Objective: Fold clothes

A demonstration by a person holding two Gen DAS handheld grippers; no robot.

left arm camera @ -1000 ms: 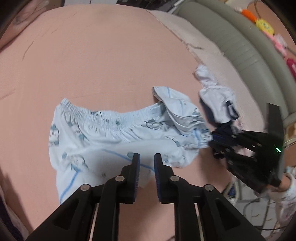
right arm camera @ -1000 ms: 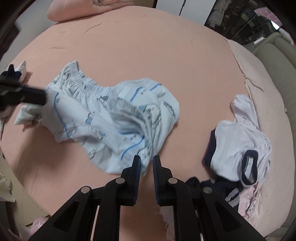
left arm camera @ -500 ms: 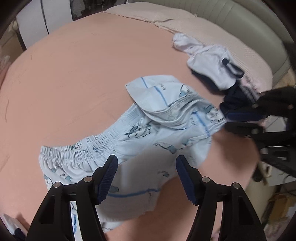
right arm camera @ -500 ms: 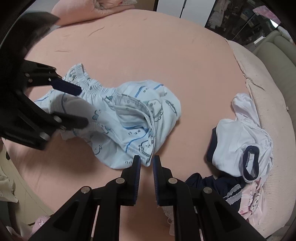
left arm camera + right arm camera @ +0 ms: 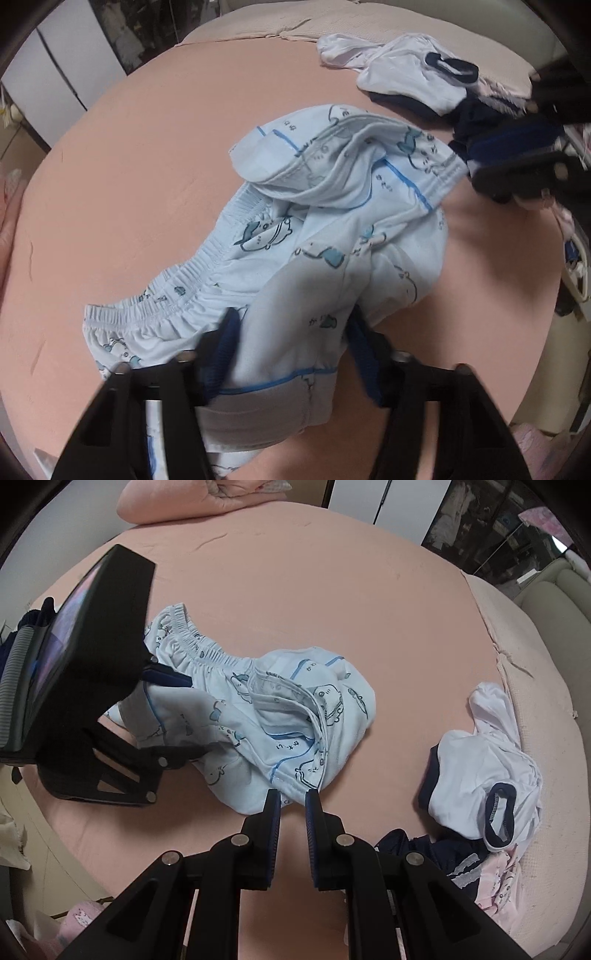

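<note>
Between the closing left tongs (image 5: 291, 354), a fold of light-blue printed shorts (image 5: 332, 236) is straddled; the right tongs (image 5: 293, 805) are held narrow, empty, just beside its hem.

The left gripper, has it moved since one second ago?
Yes. In the right wrist view the left gripper came in from the left edge over the light blue shorts, jaws closing around a fold.

The left gripper (image 5: 291, 343) is blurry in its own view, and the light blue shorts (image 5: 314, 258) cover part of its fingers (image 5: 225, 347). Whether the closing pads press the cloth cannot be told. The picture's bottom edge cuts off the shorts' lower hem. At the right edge, the right gripper (image 5: 517, 173) is a dark blur. The pile of dark and pink clothes (image 5: 461, 864) hides partly behind the right gripper's arm.
</note>
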